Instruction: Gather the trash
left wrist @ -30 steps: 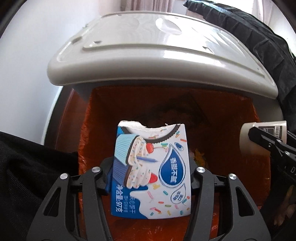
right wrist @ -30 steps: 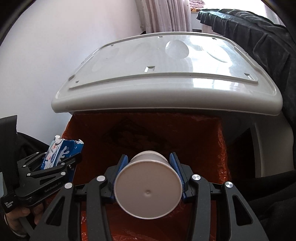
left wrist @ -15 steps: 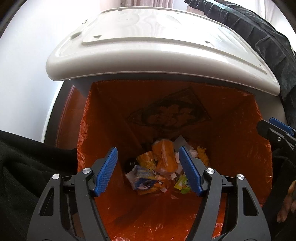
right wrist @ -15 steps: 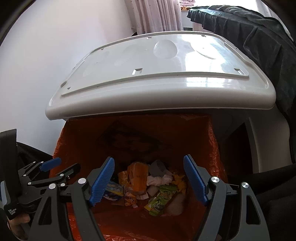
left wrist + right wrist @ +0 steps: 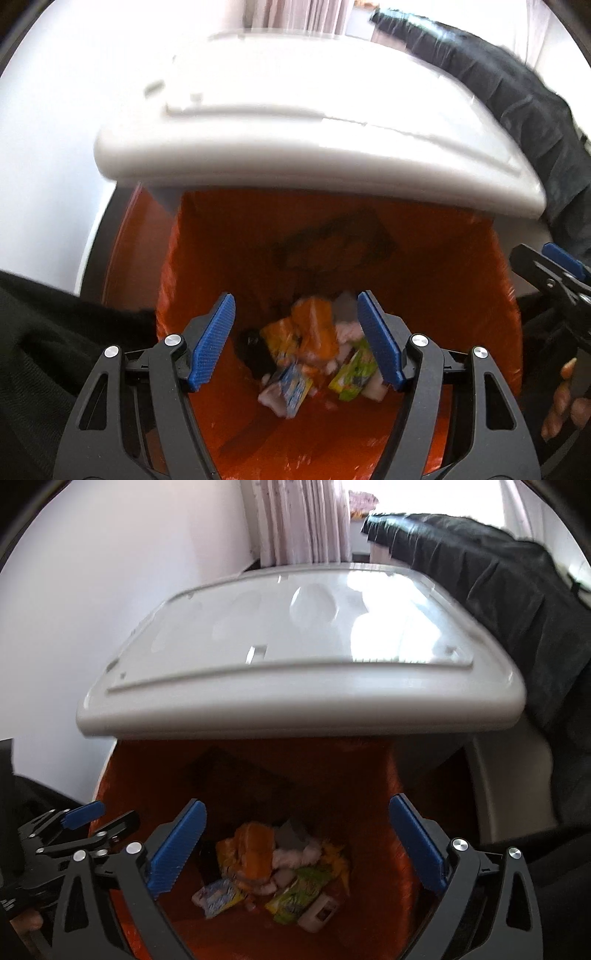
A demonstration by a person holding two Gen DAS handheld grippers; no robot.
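Orange liner (image 5: 229, 266) fills the open bin under its raised white lid (image 5: 295, 686), and the trash (image 5: 280, 871) lies heaped at the bottom, a white cup (image 5: 318, 912) at the heap's 5 o'clock edge. Left tongs (image 5: 295, 339) hang spread and empty above it. Right tongs (image 5: 297, 849), at 3 o'clock of the left, have just been opening and stand wide with nothing between them.

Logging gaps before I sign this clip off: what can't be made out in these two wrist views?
- Bin's outside and floor: cut off by both frames.
- Print on orange liner's far wall: blurred, both views.
- Wrapper labels: blurred, too small.
- Left gripper handle: below the frame edge.
- Right gripper handle: likewise.
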